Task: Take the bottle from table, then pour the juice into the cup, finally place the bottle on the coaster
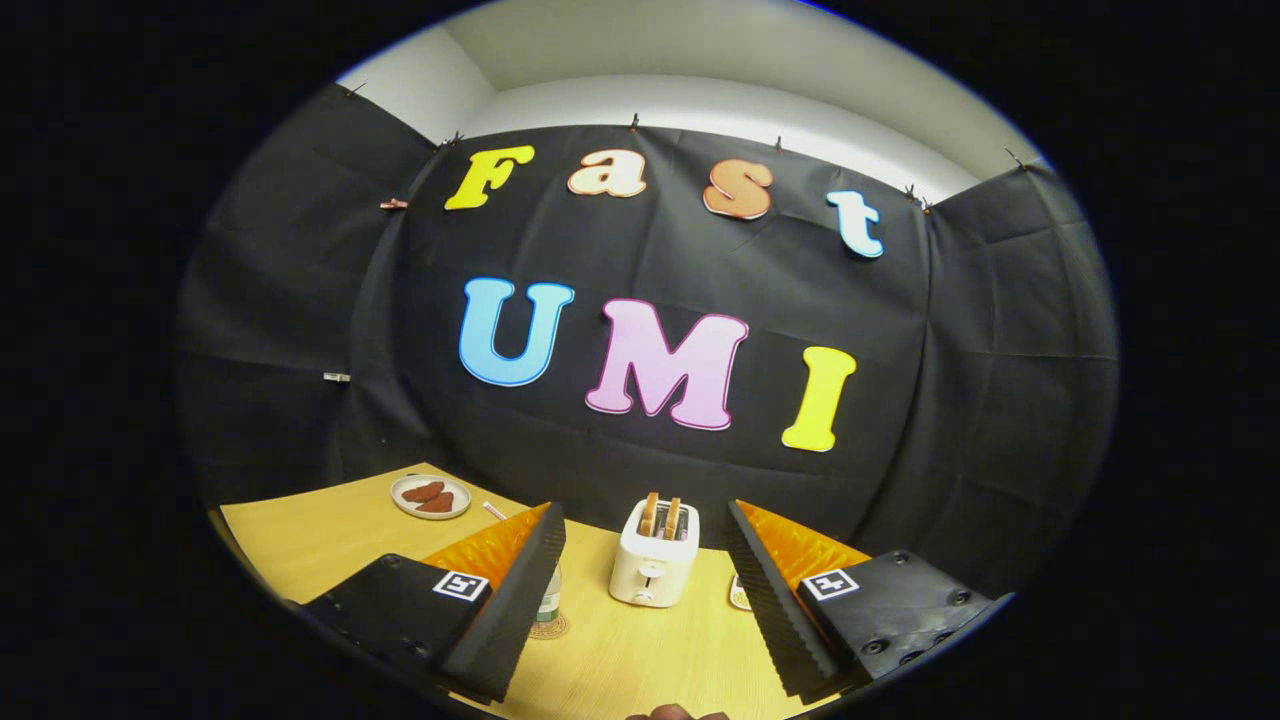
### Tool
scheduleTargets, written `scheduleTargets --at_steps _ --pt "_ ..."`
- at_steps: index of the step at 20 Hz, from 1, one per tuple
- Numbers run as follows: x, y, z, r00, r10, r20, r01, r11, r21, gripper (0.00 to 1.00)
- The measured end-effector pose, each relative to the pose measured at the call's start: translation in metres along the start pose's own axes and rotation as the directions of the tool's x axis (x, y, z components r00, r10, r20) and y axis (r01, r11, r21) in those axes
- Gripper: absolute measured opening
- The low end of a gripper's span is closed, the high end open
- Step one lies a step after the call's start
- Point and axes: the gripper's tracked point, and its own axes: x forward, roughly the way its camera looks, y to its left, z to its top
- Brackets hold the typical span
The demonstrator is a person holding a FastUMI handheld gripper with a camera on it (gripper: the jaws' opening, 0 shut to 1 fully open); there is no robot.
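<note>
On the far left of the wooden table (320, 535), near the booth's black cloth wall (300, 300), sits a small round plate (431, 496) with two dark reddish-brown pieces of food on it. Just right of the plate lies a thin short stick-like item (494, 511), too small to identify.

Next comes the left finger (520, 590) of the gripper (640, 610), angled inward over the table. Tucked right behind that finger's inner edge is the bottle (549, 597), mostly hidden; only a sliver of clear body with a green label shows. It stands upright on a round coaster (550, 627), brownish with a patterned rim, partly covered by the finger. Neither finger touches the bottle as far as can be told.

Centre, between the two fingers and beyond them, a white toaster (655, 565) stands upright with two slices of toast poking out of its slots; lever on the front face.

Just right of the toaster, at the inner edge of the right finger (775, 600), peeks a small pale round-edged object (739, 594), mostly hidden, cannot tell what it is.

Gripper fingers are spread wide apart, nothing pinched between them. Bare tabletop fills the gap below the toaster. At the very bottom, between the fingers, a bit of a hand (675, 713) shows.
</note>
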Motion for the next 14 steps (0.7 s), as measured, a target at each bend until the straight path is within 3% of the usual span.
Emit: scheduleTargets --at_steps 6,14 --pt "-0.057 0.009 -0.009 0.999 -0.011 -0.030 0.012 0.999 0.032 0.97" --pt "-0.072 -0.001 -0.014 0.996 -0.056 -0.065 0.062 0.994 0.096 0.97"
